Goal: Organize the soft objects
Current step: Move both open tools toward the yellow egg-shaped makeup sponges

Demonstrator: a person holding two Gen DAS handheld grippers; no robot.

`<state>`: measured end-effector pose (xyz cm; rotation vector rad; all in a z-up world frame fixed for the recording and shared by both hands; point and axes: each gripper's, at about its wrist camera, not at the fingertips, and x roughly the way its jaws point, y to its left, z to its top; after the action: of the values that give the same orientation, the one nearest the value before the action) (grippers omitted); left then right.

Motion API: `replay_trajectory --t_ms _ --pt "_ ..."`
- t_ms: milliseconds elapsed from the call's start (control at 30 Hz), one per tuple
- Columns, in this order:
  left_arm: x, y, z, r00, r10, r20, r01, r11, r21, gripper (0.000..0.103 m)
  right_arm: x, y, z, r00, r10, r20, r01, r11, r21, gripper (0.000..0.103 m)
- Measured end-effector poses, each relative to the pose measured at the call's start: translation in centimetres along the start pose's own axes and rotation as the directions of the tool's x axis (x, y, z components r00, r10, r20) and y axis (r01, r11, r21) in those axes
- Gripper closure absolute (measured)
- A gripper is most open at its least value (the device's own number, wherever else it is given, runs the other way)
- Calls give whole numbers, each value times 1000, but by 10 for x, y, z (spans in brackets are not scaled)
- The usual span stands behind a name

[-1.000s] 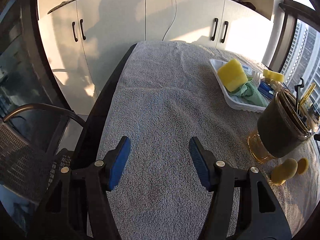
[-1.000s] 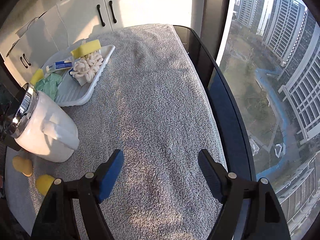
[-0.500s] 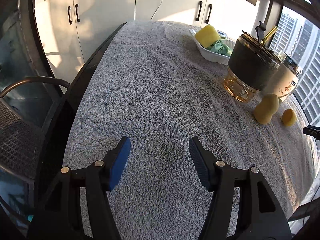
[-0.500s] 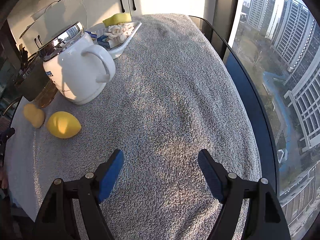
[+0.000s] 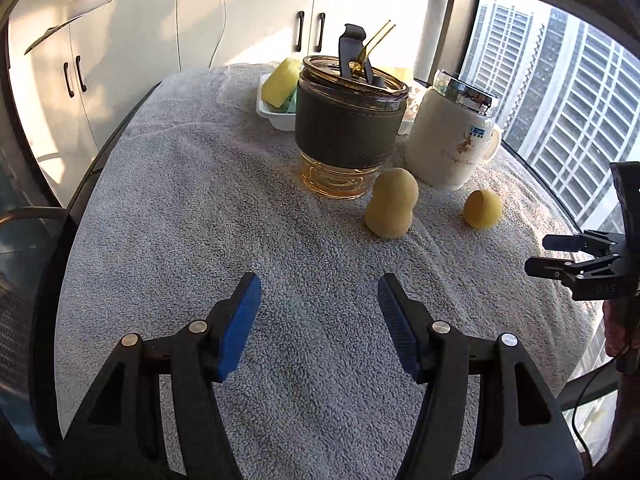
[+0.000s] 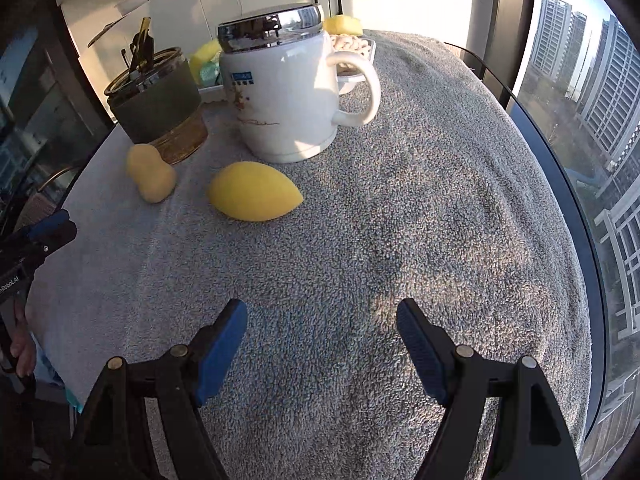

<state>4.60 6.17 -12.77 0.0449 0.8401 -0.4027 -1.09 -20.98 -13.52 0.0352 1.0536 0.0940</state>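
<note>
Two yellow makeup sponges lie on the grey towel: a gourd-shaped sponge [image 5: 391,209] [image 6: 151,173] in front of the glass jar, and a teardrop sponge [image 5: 482,208] [image 6: 254,191] in front of the white mug. My left gripper [image 5: 319,311] hovers open over bare towel, well short of the gourd-shaped sponge. My right gripper [image 6: 321,339] is also open and empty, nearer than the teardrop sponge and to its right. A white tray [image 5: 276,119] behind the jar holds a yellow block sponge [image 5: 282,81], a green cloth and a knotted white rope [image 6: 352,45].
A glass jar with a dark sleeve [image 5: 349,128] [image 6: 156,98] holds utensils. The lidded white mug [image 5: 452,140] [image 6: 288,92] stands beside it. The table's dark rim [image 6: 576,208] borders a window on the right; white cabinets [image 5: 120,52] stand behind. A person's hand [image 6: 18,354] holds the left tool.
Both grippers have pulled back toward the near end of the table and turned; the jar, mug and both loose sponges now sit ahead of them. Jaw widths are unchanged.
</note>
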Motion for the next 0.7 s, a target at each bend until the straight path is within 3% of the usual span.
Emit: replay_trajectory --t_ms 167,300,700 --pt "18 -35 15 999 -39 8 39 999 36 44 8 18 14 1000 13 22 -12 1000 -27 24" --pt "32 -52 31 1000 10 19 -12 997 79 44 15 28 28 999 18 33 -16 999 -46 24" --pt "67 -53 54 997 -43 -68 43 999 7 44 46 33 51 1000 25 17 -24 999 -46 24"
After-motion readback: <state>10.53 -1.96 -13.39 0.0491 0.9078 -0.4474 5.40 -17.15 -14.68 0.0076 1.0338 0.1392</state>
